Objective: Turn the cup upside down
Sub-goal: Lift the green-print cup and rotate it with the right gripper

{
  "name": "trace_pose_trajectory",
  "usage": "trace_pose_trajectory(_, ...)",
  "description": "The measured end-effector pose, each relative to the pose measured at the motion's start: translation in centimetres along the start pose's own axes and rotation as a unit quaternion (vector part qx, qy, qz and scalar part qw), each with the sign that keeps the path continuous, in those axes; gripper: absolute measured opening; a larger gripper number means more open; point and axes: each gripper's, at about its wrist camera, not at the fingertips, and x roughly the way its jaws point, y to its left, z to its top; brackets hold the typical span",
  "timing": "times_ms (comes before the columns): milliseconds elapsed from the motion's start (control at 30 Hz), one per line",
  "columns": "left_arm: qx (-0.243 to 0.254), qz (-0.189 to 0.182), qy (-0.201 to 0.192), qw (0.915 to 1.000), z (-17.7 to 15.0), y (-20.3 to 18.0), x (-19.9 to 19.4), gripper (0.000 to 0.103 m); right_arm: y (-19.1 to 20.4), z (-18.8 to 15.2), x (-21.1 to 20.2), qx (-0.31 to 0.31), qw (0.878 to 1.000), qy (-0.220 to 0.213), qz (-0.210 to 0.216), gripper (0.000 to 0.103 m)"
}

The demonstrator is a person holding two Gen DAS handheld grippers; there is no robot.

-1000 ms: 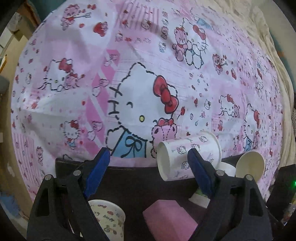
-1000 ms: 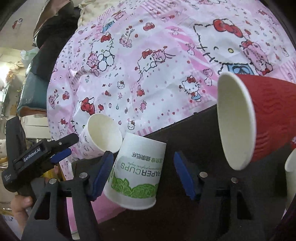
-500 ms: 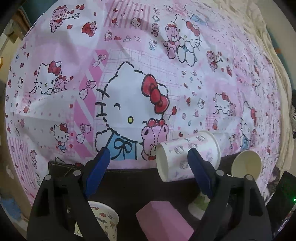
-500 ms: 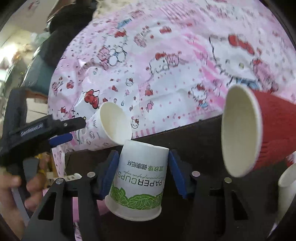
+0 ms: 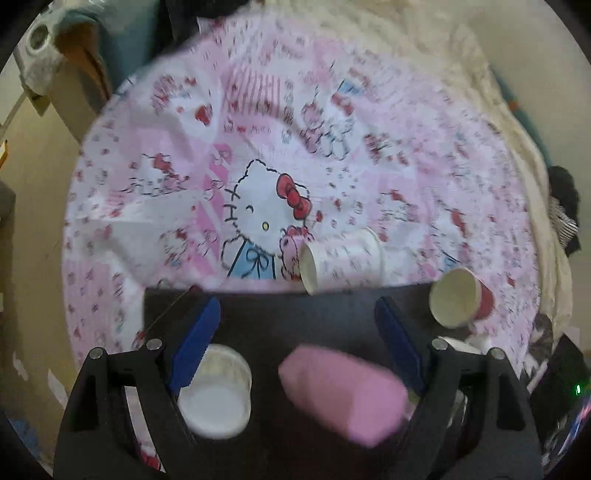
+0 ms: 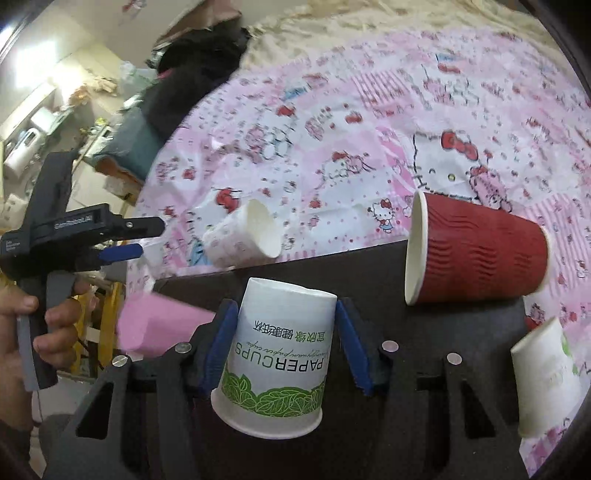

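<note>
While tilted downward, right gripper (image 6: pixel 284 341) clamps the white paper cup (image 6: pixel 275 356).

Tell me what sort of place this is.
Probably a lived-in home, not a lab. A cartoon-cat tablecloth covers the table, a cream blanket lies bunched beyond it, and shelves with household clutter stand off to the side. Paper cups lie on a dark mat.

your pink cartoon-cat printed bedsheet (image 6: pixel 369 122) under a flat black mat (image 6: pixel 332 266), ribbed red paper cup (image 6: pixel 480 254) sideways on it
</note>
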Motion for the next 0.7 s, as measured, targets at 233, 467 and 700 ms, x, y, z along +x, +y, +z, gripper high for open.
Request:
trace_pose_trajectory(233,0.009,-0.029,0.043,0.9986,-7.3,1.0,-3.7,0.084,1.5,-2.6,-3.0,-0.014,0.999,-0.023,0.023,0.057)
trace_pose_trajectory(467,-0.004,-0.011,0.064,0.9979,-14.4,2.0,-2.9,0.084,1.3,-6.3,-0.7,0.025,0.994,0.086,0.062,0.057)
trace_pose_trajectory(700,-0.032,-0.003,0.086,0.9958,-18.2,3.0,-1.1,0.084,2.9,-11.1,4.3,0.024,0.980,0.185,0.075,0.058)
